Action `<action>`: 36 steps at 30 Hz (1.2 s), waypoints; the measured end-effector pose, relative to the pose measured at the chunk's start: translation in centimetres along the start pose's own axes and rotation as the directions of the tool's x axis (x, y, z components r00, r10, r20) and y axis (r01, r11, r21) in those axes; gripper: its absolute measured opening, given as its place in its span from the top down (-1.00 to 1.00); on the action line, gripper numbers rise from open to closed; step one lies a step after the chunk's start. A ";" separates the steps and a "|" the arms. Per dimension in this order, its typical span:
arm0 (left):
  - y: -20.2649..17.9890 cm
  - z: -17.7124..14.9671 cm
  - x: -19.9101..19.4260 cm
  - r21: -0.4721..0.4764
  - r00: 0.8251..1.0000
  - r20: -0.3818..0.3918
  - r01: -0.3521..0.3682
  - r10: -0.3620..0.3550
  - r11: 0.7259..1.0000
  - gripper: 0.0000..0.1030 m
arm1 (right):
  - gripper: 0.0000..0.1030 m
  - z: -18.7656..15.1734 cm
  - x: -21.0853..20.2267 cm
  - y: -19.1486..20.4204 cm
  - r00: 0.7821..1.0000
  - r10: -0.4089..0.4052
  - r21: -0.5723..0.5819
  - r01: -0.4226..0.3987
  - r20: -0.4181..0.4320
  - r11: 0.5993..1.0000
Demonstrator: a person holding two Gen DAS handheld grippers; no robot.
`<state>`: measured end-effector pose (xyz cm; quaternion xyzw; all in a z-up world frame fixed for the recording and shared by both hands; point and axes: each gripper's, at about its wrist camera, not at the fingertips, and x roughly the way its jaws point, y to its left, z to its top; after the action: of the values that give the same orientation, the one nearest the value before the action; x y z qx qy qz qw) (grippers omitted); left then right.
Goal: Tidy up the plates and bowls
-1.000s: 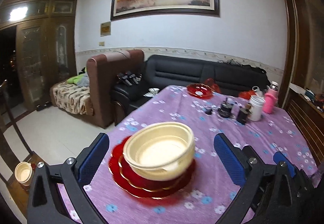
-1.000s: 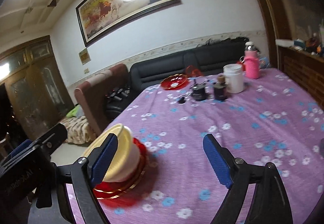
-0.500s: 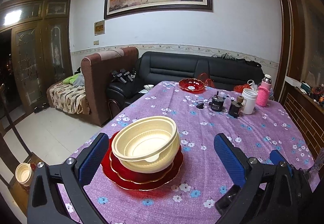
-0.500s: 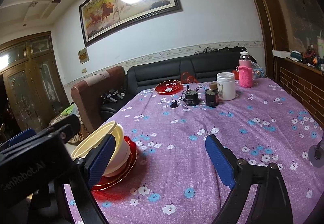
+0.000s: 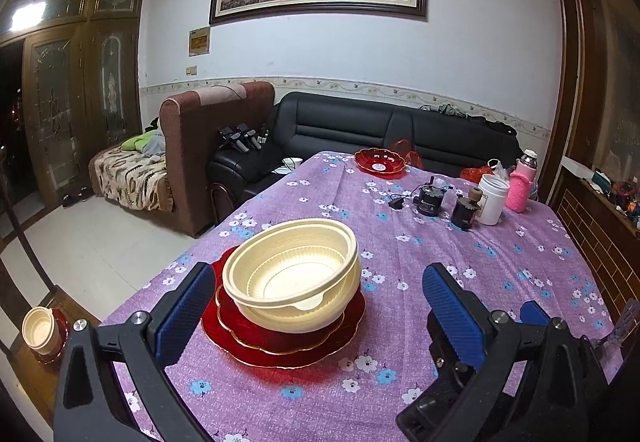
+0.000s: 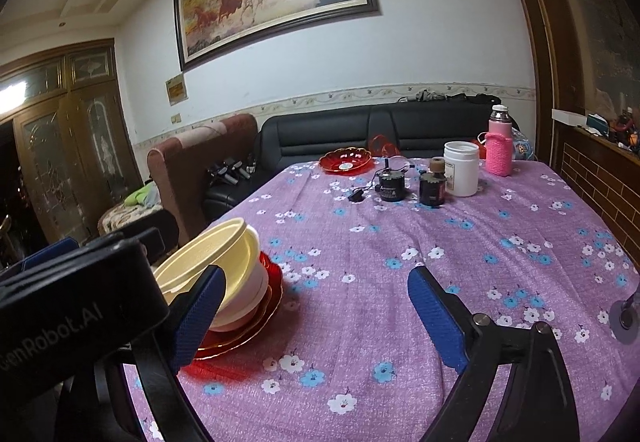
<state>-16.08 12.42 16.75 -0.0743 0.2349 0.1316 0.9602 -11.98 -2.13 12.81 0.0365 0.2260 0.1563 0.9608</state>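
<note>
Nested cream bowls (image 5: 294,276) sit on stacked red plates (image 5: 280,346) near the table's front left corner. They also show in the right wrist view, the bowls (image 6: 216,262) on the plates (image 6: 248,326). My left gripper (image 5: 318,306) is open and empty, hovering behind and above the stack without touching it. My right gripper (image 6: 316,312) is open and empty, to the right of the stack over bare cloth. Another red plate (image 5: 380,161) lies at the table's far end (image 6: 346,160).
The table has a purple flowered cloth (image 5: 440,254). At its far right stand two dark jars (image 6: 432,188), a white jar (image 6: 461,168) and a pink bottle (image 6: 499,146). Sofas stand behind. A second bowl stack (image 5: 40,330) sits low at the left.
Both grippers have drawn back and up from the stack, which now looks smaller and farther. The bowls and plates stay put on the table.
</note>
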 end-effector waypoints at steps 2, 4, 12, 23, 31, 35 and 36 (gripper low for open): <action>0.4 -0.1 0.2 -0.009 1.000 -0.001 -0.002 0.002 1.000 -1.00 | -0.85 -0.1 0.1 0.3 1.000 -0.002 -0.009 0.002 -0.005 1.000; 0.9 -0.1 0.3 -0.021 1.000 0.003 -0.004 0.004 1.000 -1.00 | -0.85 -0.2 0.3 0.6 1.000 -0.005 -0.017 0.004 -0.010 1.000; 3.8 -0.6 -4.1 -0.181 0.961 0.227 -0.118 0.158 0.976 -1.00 | -0.85 -0.1 0.3 2.1 1.000 -0.008 -0.085 0.007 -0.004 0.996; 5.8 -0.1 -0.4 -0.187 0.999 0.019 -0.040 0.044 0.982 -1.00 | -0.85 -0.3 1.1 4.2 0.999 0.017 -0.162 -0.024 -0.039 0.986; 7.0 -1.2 2.8 -0.191 0.990 -0.114 -0.108 0.087 0.976 -1.00 | -0.85 -1.5 2.8 5.6 0.992 0.052 -0.161 -0.069 -0.112 0.985; 7.4 -1.6 3.3 -0.195 0.988 -0.128 -0.112 0.088 0.975 -1.00 | -0.85 -2.3 3.7 6.4 0.988 0.059 -0.178 -0.084 -0.144 0.980; 7.4 -1.7 3.5 -0.196 0.987 -0.136 -0.109 0.083 0.975 -1.00 | -0.85 -2.4 3.8 6.5 0.987 0.059 -0.181 -0.086 -0.148 0.980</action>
<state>-15.96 19.93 13.05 -0.1686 0.2844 0.1960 0.9232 -11.61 5.22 10.00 -0.0570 0.2767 0.2140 0.9351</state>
